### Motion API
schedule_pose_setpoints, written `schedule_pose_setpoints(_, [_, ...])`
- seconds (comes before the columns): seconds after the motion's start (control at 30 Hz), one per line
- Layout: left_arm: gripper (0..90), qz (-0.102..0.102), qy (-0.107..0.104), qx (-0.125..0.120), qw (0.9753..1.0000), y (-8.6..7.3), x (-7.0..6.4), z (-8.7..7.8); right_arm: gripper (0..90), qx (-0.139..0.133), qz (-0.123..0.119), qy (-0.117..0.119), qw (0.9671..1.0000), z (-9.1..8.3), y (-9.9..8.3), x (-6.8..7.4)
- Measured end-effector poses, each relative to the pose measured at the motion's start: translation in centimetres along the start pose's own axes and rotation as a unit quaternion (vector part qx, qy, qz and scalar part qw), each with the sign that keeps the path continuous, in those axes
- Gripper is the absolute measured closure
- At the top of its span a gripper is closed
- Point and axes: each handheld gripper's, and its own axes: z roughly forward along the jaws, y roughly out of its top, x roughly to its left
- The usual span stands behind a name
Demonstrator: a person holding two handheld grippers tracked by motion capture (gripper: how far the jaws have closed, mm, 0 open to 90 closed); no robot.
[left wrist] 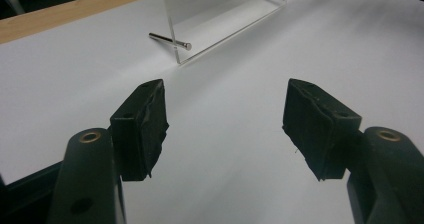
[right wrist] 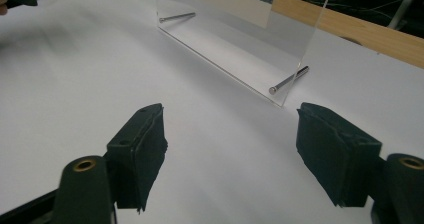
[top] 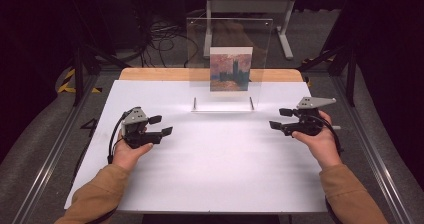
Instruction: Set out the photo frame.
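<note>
High view: clear picture stand [top: 229,64] upright, long axis across the table [top: 210,174]; left claw [top: 161,125] and right claw [top: 280,119] gape wide, empty.

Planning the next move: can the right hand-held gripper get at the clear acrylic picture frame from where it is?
Probably yes. The right hand-held gripper is open, and bare white table lies between it and the acrylic picture frame, whose near corner and metal pin face its jaws.
</note>
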Motion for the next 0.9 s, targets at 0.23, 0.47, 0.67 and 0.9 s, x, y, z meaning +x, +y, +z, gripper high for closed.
schedule_pose_setpoints(0.23, [31.8, 0.004, -0.001, 0.004, 1.0, -1.2, -0.7, -1.3, 24.7, -0.017, 0.0, -0.008, 0.9998, -2.5, -2.0, 1.4])
schedule_pose_setpoints(0.47, [31.2, -0.011, 0.0, 0.001, 0.9999, -2.5, -0.9, -1.7, 23.9, -0.022, 0.009, -0.014, 0.9996, -3.4, -4.5, 2.0])
schedule_pose_setpoints(0.67, [31.2, -0.029, 0.004, -0.005, 0.9996, -3.6, -0.7, -2.0, 23.9, -0.019, 0.022, -0.027, 0.9992, -3.7, -6.3, 1.9])
schedule_pose_setpoints(0.9, [30.9, -0.027, 0.009, -0.018, 0.9994, -3.7, -0.6, -2.4, 23.8, -0.027, 0.028, -0.03, 0.9988, -3.6, -6.6, 1.8])
